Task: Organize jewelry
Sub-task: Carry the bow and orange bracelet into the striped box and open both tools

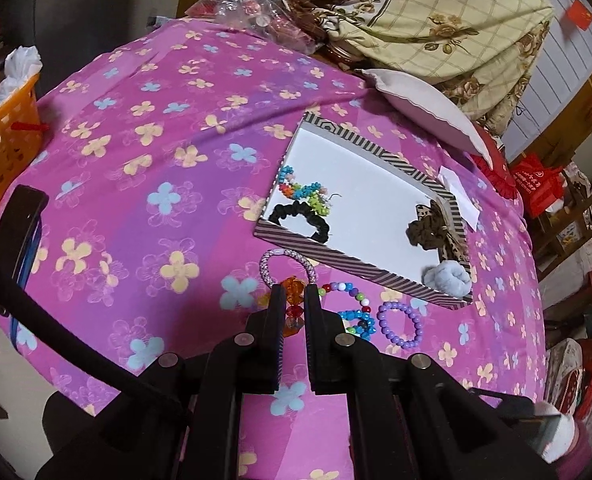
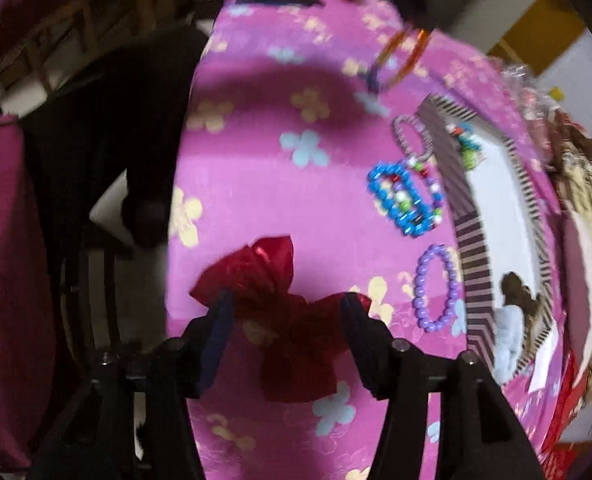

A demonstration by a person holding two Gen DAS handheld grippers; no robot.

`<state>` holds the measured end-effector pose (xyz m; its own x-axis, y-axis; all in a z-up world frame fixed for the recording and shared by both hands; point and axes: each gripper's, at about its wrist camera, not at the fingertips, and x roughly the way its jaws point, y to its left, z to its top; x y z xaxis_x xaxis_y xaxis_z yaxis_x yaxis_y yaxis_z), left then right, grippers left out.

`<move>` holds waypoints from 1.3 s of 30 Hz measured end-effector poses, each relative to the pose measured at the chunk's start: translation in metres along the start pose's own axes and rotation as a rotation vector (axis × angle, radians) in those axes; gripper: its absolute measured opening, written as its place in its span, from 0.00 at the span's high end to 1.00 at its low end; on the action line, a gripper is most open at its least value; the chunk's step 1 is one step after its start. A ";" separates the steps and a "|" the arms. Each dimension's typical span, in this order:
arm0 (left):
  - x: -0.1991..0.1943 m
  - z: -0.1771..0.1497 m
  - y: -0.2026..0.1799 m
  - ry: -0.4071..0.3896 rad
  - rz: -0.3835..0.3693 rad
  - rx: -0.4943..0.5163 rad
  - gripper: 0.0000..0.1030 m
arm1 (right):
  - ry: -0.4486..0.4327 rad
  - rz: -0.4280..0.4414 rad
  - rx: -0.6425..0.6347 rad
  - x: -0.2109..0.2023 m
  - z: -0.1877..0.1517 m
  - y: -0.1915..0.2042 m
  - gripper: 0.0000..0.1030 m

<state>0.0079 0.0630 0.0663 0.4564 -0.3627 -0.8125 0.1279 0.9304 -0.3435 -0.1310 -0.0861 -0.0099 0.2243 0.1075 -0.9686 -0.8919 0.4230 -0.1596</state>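
On the bed: a pink-purple sheet (image 1: 144, 168) printed with yellow and blue flowers carries every piece of jewelry.
Box: a shallow rectangular striped cardboard tray with a white floor (image 1: 359, 216) lies on the sheet, toward the pillow side.
In the box: a multicoloured beaded bracelet (image 1: 301, 194) and a black fabric scrunchie (image 1: 301, 220) at one end; a brown leopard-print scrunchie (image 1: 435, 230) and a pale blue fluffy scrunchie (image 1: 447, 276) at the other.
Beside the box: a lilac sparkly hair tie (image 1: 288, 264), a string of mixed coloured beads (image 1: 351, 292), a bright blue beaded bracelet (image 1: 357, 322) and a round purple beaded bracelet (image 1: 399, 324) lie on the sheet just outside the striped wall.
Left hand-held gripper (image 1: 295, 300): its jaws stand narrow and clamp a chunky orange and red faceted-bead bracelet (image 1: 294, 306), lifted above the sheet near the hair tie.
Right hand-held gripper (image 2: 286, 304): jaws apart; a shiny dark red ribbon bow (image 2: 272, 280) lies on the sheet between them, its ends close to the pads, not squeezed.
Only in the left view: the box's whole contents, an orange plastic basket (image 1: 6, 148), a white pillow (image 1: 427, 112) and a floral quilt (image 1: 447, 20).
Only in the right view: the red bow, and the orange bracelet seen hanging as a loop, blurred, at the top.
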 end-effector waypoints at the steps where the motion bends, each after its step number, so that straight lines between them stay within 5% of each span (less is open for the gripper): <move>1: 0.000 0.000 0.001 0.001 0.002 0.001 0.73 | 0.020 0.021 -0.010 0.006 -0.001 0.000 0.43; 6: 0.003 0.003 0.001 0.009 0.008 0.000 0.73 | -0.017 0.105 0.103 0.014 -0.008 -0.013 0.45; 13: 0.009 0.002 -0.007 0.027 0.004 0.019 0.73 | -0.136 0.151 0.401 0.004 -0.046 -0.032 0.80; 24: 0.004 0.018 -0.034 0.009 -0.005 0.070 0.73 | -0.363 0.080 0.798 -0.029 -0.092 -0.082 0.82; 39: 0.047 0.080 -0.067 -0.013 0.064 0.108 0.73 | -0.420 -0.112 1.013 -0.053 -0.076 -0.204 0.82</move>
<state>0.0908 -0.0120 0.0889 0.4775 -0.3021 -0.8250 0.1915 0.9522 -0.2379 0.0088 -0.2466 0.0589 0.5707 0.2390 -0.7856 -0.1667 0.9705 0.1741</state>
